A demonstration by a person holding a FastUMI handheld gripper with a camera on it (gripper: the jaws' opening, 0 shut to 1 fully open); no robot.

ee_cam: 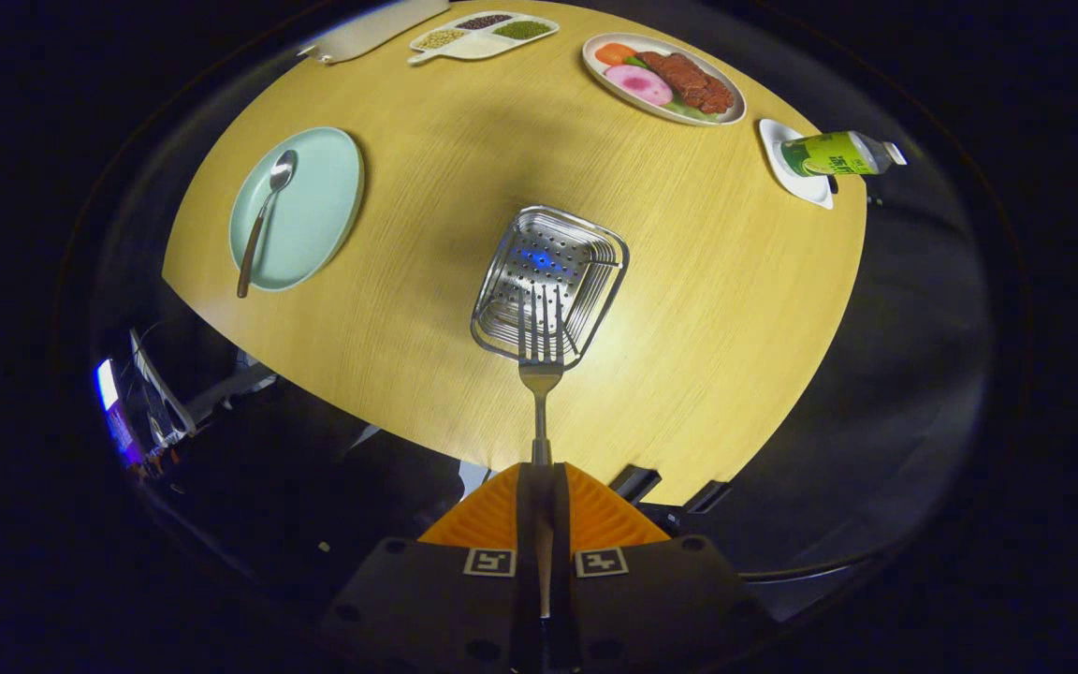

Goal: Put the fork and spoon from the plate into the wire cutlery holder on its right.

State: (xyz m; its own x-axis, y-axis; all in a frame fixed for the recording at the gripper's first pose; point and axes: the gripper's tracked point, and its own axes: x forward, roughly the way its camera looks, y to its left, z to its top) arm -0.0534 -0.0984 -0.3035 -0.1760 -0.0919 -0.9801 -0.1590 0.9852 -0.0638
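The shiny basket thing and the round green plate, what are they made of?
The silver wire cutlery holder looks like polished metal: thin wires, holed base, bright glints. The pale green round plate looks like glazed ceramic or plastic: smooth, soft sheen. The gripper is shut on the metal fork.

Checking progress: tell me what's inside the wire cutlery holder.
The wire cutlery holder shows only its perforated bottom. The fork, clamped in the gripper, has its tines hiding part of the near rim.

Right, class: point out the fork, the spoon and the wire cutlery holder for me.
fork (540, 374): gripper view, on its neck below the tines, handle clamped in the tongs.
spoon (259, 223): gripper view, mid-handle, on the plate.
wire cutlery holder (569, 251): gripper view, on its perforated floor.
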